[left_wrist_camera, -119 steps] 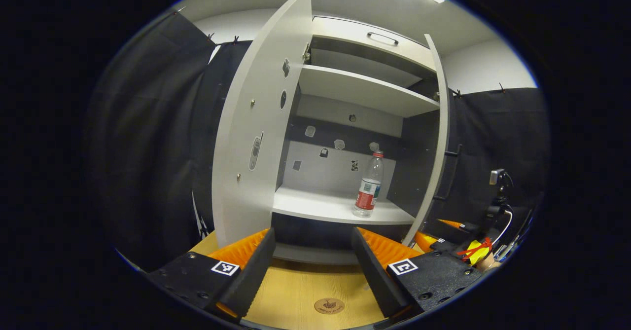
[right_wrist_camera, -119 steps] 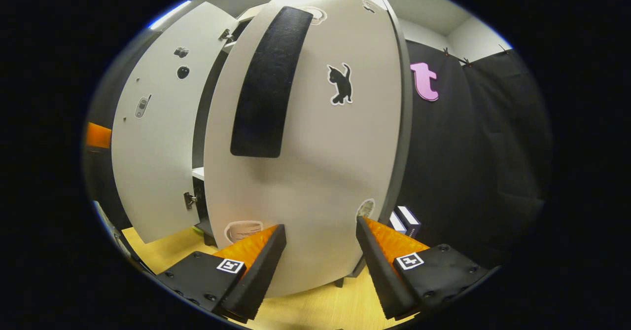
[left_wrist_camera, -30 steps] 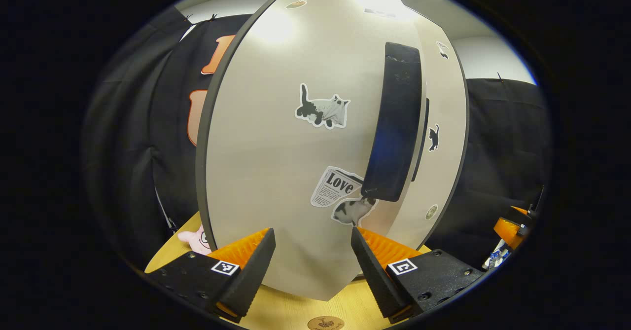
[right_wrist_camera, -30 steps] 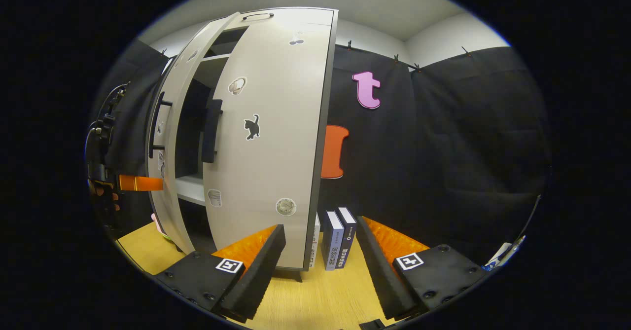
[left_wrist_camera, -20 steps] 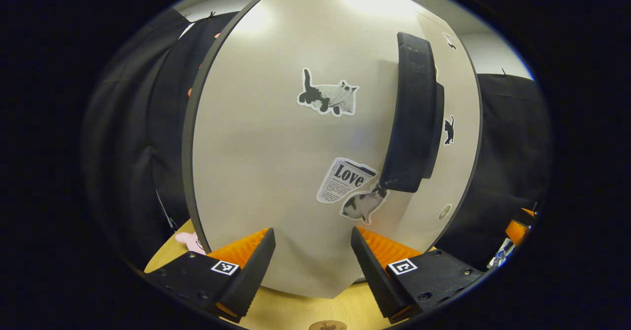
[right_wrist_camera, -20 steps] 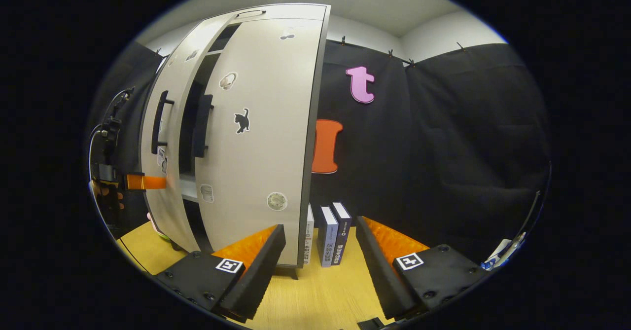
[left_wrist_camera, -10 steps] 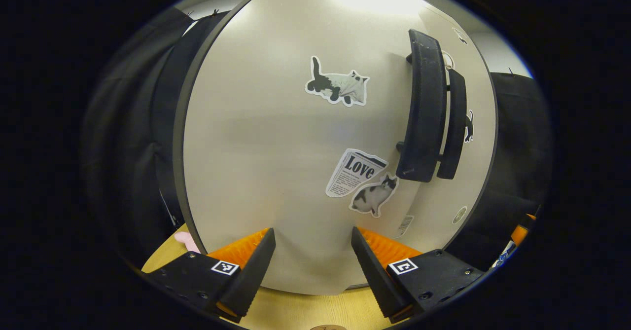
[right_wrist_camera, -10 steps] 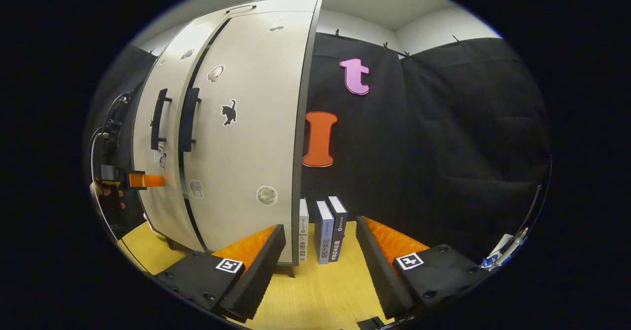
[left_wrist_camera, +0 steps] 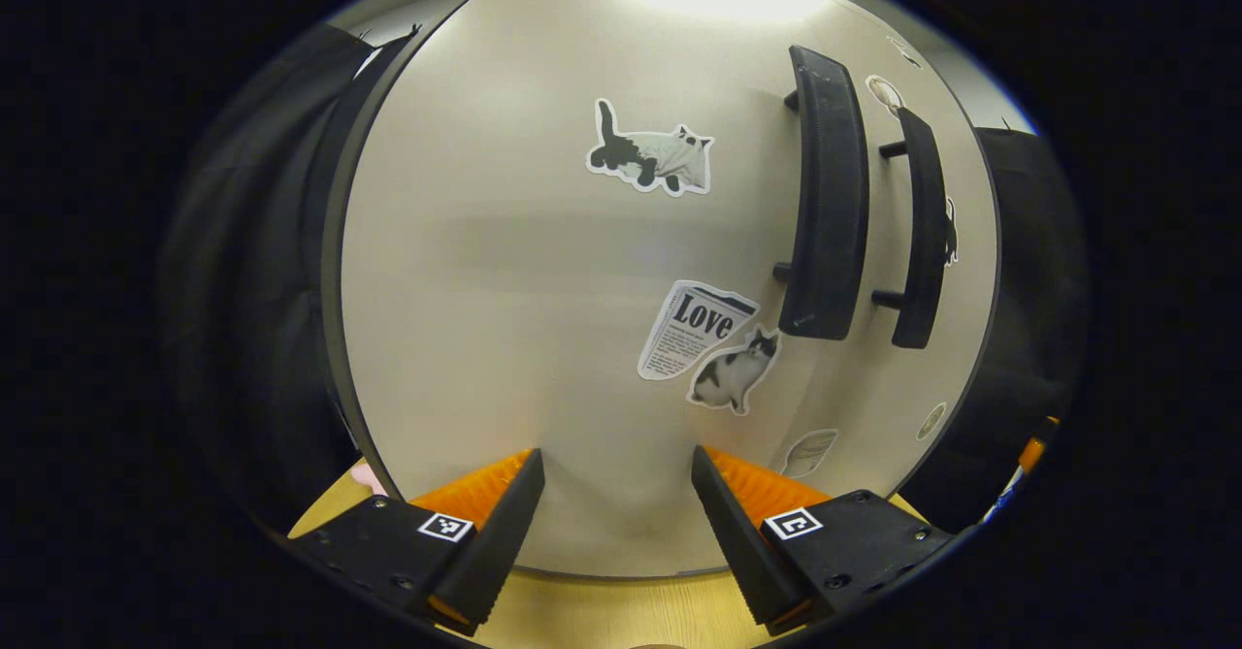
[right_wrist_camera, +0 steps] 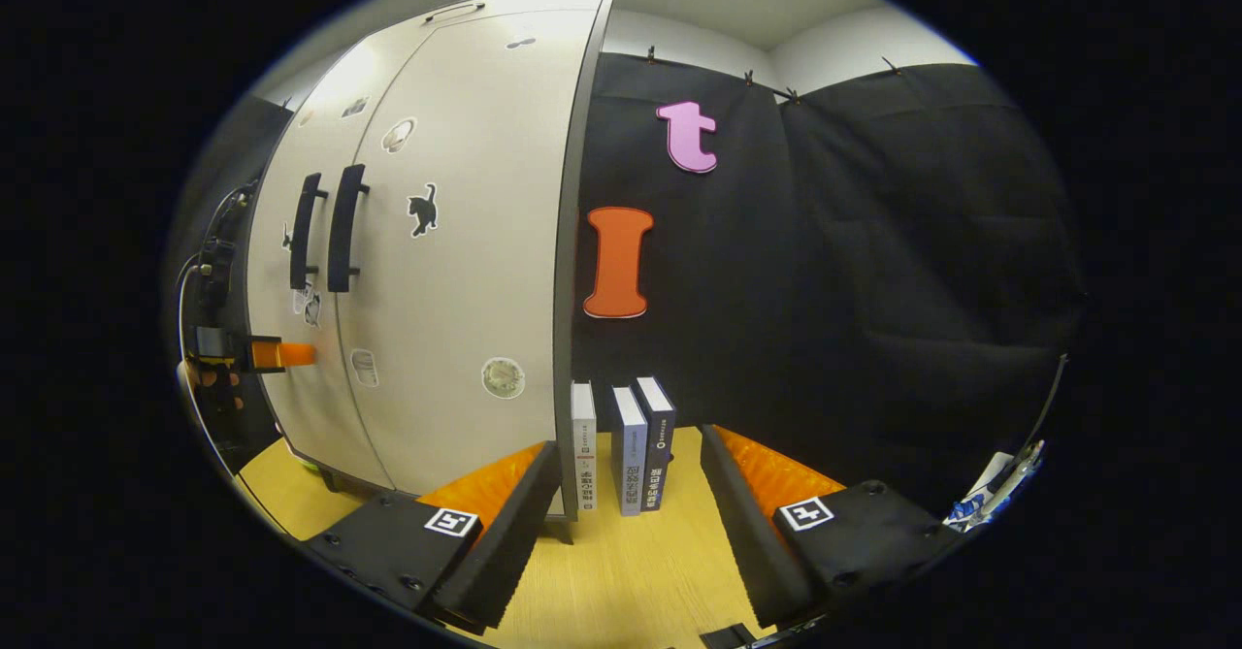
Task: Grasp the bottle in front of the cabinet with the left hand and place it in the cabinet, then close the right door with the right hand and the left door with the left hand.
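wooden table point(right_wrist_camera: 621, 571) bears the closed cabinet point(right_wrist_camera: 466, 271); left hand-held gripper point(left_wrist_camera: 617, 494) and right hand-held gripper point(right_wrist_camera: 631, 494) gape wide.

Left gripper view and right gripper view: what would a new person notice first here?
In the left gripper view, the pale cabinet door looms close, with cat stickers and two black handles side by side. In the right gripper view, both doors look shut, and three books stand beside the cabinet on the wooden table.

Beige doors point(left_wrist_camera: 505, 271) — black handles point(left_wrist_camera: 825, 203) — cat stickers point(left_wrist_camera: 652, 154).
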### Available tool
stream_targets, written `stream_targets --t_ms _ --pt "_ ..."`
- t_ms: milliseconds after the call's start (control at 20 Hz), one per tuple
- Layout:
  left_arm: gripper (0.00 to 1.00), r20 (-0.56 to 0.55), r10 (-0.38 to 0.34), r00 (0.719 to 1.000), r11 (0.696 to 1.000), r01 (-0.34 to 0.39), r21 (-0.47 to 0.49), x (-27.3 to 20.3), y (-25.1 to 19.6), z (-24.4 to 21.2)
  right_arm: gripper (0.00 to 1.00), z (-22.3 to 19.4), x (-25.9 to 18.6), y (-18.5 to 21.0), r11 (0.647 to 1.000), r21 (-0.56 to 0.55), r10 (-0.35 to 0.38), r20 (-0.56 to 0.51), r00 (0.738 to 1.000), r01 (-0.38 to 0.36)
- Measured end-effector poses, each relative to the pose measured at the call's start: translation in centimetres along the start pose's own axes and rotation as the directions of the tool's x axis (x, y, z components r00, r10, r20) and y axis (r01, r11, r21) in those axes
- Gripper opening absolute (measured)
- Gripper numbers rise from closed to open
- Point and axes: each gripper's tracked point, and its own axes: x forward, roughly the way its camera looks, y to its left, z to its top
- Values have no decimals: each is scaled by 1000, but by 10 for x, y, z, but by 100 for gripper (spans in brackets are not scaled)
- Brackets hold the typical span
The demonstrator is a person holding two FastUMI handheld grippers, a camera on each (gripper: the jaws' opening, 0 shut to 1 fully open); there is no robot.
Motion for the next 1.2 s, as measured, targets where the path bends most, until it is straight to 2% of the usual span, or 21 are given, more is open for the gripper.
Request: stream_targets --t_ms 400,600,1200 --pt "95 -18 31 999 999 -31 19 -2 1 -3 97 -5 0 -22 1000 20 -11 -12 1000 11" --pt "95 -21 22 1000 1000 -21 19 -16 -8 -4 97 -7 -1 -37 1000 20 -14 -18 1000 14" --pt "95 53 -28 998 996 23 91 -99 -69 46 97 24 -14 -81 1000 23 14 4 1000 -14"
